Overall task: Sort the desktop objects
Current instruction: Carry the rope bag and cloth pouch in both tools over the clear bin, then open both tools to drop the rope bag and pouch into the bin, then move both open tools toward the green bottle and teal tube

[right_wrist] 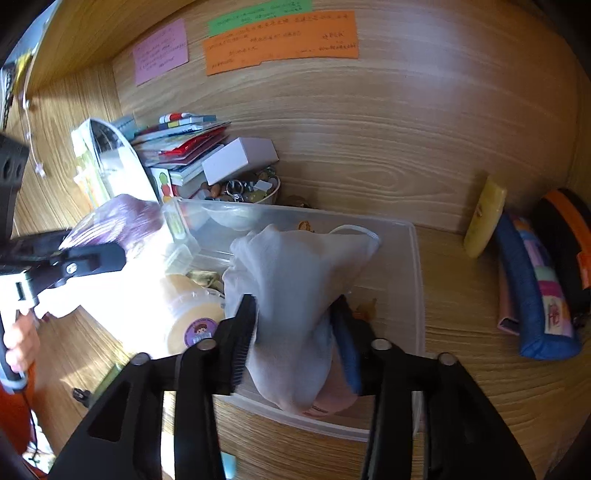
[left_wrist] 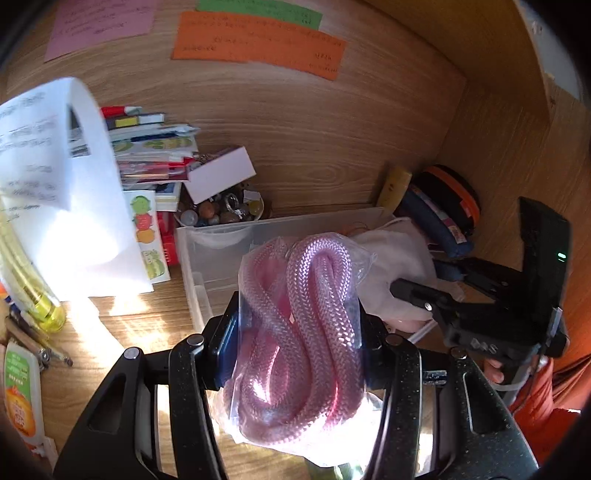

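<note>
That pink braided rope [left_wrist: 306, 332] is coiled in a clear plastic bag, glossy in the sunlight, and your left gripper [left_wrist: 299, 354] is pinching it, fingers spread only as wide as the bundle, near the clear bin [left_wrist: 218, 251]. Your right gripper [right_wrist: 295, 332] clamps a white cloth pouch [right_wrist: 291, 280] over that bin, which sits toward the desk's back edge.

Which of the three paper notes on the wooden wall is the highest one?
The green note is highest, at the top edge. The orange note hangs right under it, and the pink note is lower and further left.
</note>
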`<state>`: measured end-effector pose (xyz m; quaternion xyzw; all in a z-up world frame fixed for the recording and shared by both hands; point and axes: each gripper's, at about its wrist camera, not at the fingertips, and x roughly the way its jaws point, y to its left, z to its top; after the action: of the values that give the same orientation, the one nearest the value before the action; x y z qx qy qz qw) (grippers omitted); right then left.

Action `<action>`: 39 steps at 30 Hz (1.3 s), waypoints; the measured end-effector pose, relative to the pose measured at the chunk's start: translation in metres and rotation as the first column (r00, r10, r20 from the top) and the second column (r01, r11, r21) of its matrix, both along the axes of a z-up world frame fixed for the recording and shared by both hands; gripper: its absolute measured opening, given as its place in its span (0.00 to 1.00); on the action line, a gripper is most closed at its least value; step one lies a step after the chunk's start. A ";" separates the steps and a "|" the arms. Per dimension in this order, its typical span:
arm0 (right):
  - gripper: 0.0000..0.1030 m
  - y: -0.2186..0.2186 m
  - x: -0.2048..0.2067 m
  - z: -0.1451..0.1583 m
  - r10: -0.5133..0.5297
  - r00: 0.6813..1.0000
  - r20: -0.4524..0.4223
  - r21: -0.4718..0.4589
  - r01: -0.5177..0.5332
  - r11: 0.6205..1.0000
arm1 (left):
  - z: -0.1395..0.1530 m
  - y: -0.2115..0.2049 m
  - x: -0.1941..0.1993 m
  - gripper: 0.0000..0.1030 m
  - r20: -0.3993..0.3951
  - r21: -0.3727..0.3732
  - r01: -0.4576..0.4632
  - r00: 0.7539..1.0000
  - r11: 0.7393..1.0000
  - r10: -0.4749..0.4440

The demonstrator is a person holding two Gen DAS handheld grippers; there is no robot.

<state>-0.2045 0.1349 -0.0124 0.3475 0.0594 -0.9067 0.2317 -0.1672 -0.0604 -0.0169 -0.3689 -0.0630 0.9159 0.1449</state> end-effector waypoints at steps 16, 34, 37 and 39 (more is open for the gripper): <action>0.80 0.001 0.021 0.022 0.022 0.990 -0.139 0.033 -0.018 0.999 | -0.011 0.009 -0.015 0.50 0.053 -0.035 -0.031 0.998 0.999 0.032; 0.86 0.006 0.045 0.041 0.037 0.984 -0.172 0.017 -0.035 0.999 | 0.030 0.009 0.047 0.72 -0.087 -0.077 -0.074 0.994 0.994 0.067; 0.92 0.009 0.056 0.044 0.029 0.981 -0.193 0.017 -0.027 1.000 | 0.027 0.004 0.056 0.77 -0.078 -0.071 -0.082 0.994 0.994 0.077; 0.92 0.012 0.065 0.046 0.027 0.979 -0.202 0.020 -0.023 1.000 | 0.025 0.002 0.062 0.79 -0.073 -0.069 -0.090 0.994 0.994 0.085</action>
<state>-0.1397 0.1470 0.0336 0.2545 0.0948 -0.9338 0.2327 -0.1049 -0.0589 0.0079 -0.3385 -0.0410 0.9354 0.0934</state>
